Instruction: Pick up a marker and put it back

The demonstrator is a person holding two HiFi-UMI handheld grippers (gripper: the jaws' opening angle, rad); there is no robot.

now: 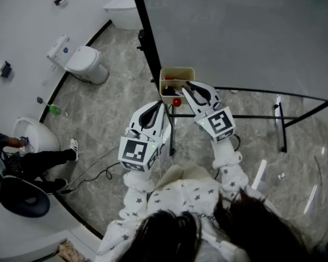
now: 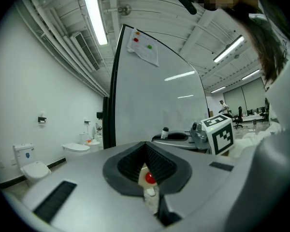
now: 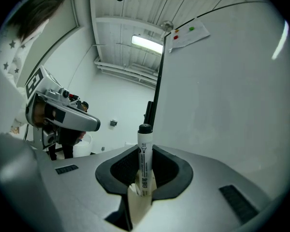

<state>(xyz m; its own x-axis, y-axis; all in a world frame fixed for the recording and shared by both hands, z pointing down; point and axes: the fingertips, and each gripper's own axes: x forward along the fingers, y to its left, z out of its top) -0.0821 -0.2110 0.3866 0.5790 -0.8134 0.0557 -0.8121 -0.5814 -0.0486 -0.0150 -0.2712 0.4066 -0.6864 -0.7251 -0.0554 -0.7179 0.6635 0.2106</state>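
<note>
**Two markers upright, box just ahead**

The jaws of my right gripper [image 3: 143, 190] were clamped on the black-capped marker [image 3: 144, 153]. I held it cap up, likely so it could drop straight back into the box [image 1: 176, 71] at eleven o'clock. My left gripper [image 2: 150, 185] seemed closed on a red-capped marker [image 2: 149, 178], waiting at the box's six o'clock.

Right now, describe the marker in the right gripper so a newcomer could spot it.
Start at the big whiteboard, beside its black edge. The right gripper is shut on the marker, which stands upright between its jaws. It has a white barrel and black cap, unlike the red-tipped piece nearby.
</note>
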